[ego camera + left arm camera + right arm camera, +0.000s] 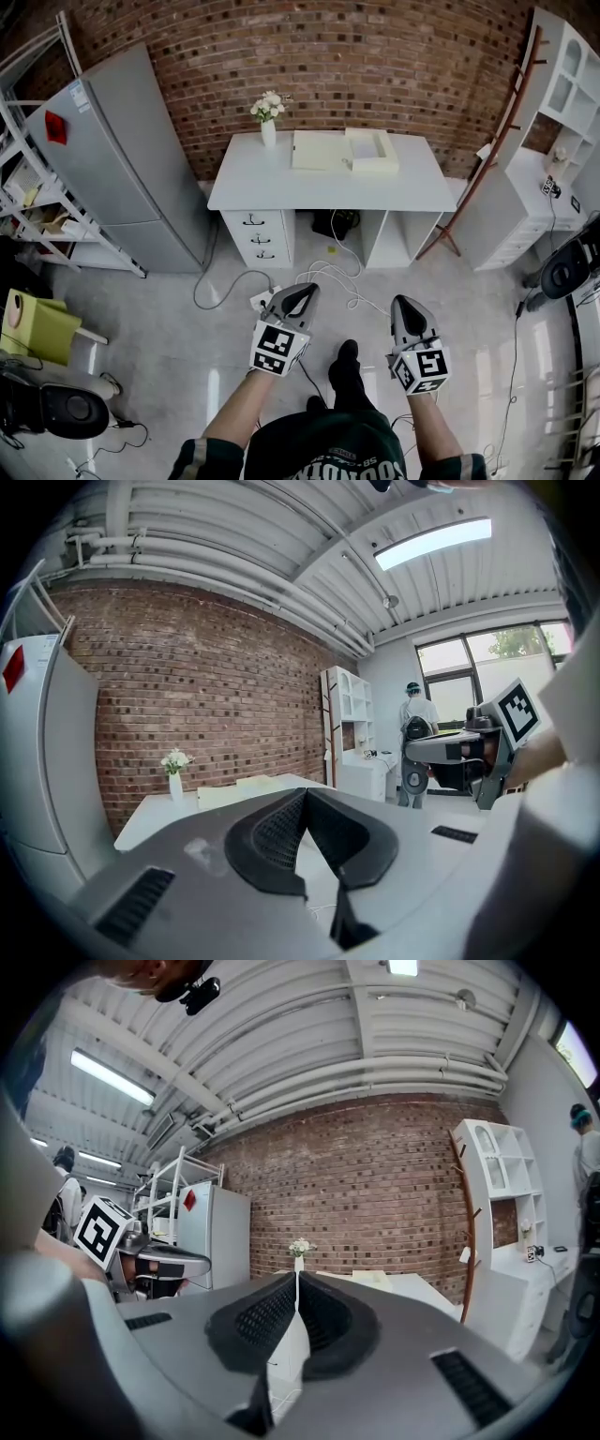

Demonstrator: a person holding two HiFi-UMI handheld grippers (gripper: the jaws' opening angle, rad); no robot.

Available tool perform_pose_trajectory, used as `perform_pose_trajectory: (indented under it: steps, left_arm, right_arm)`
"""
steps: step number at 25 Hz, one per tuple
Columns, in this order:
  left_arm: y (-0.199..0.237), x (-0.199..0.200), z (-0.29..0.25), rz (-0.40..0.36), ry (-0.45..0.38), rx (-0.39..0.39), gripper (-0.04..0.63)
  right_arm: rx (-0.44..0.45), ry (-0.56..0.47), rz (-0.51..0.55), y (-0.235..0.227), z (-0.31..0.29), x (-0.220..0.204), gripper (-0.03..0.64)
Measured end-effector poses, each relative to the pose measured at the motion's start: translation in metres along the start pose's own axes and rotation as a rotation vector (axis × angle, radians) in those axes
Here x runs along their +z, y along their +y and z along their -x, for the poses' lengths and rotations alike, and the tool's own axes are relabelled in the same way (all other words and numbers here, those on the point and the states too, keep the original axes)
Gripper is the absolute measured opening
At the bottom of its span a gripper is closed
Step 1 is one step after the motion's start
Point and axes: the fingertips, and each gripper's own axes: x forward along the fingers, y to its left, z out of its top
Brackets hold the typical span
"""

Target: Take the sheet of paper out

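Jaws of the left gripper (pixel 302 289) were pressed together with nothing between them, and the left gripper view confirmed the pads meeting at the tips. The right gripper (pixel 405 300) showed the same, its tips closed on each other and holding nothing. Both were held low and roughly level in front of the person, pointing toward the white desk (pixel 281 192), which stood well apart from them across open floor. On the back half of the desk lay a flat cream box (pixel 319 150) with an open tray (pixel 373 150) just beside it, the pair running lengthwise along the brick wall, across the line of approach. A vase of flowers (pixel 268 131) stood near the box's left end. No separate sheet of paper could be made out at this range; it was judged to lie in the box or tray. The tray lay closer to the right gripper's line and the flat part to the left's, neither hand being clearly nearer. A forward approach to the desk was judged necessary before either could reach.
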Motion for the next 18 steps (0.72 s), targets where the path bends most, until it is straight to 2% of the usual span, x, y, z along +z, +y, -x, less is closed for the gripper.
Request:
perform_pose_trajectory:
  steps: [8, 18]
  left_arm:
    - [0.018, 0.001, -0.031, 0.004, -0.001, 0.005, 0.011]
    - [0.065, 0.006, -0.121, 0.009, 0.02, 0.001, 0.011]
  right_arm:
    - [0.012, -0.007, -0.005, -0.015, -0.036, 0.002, 0.071]
    - [0.025, 0.01, -0.019, -0.069, -0.126, 0.006, 0.071]
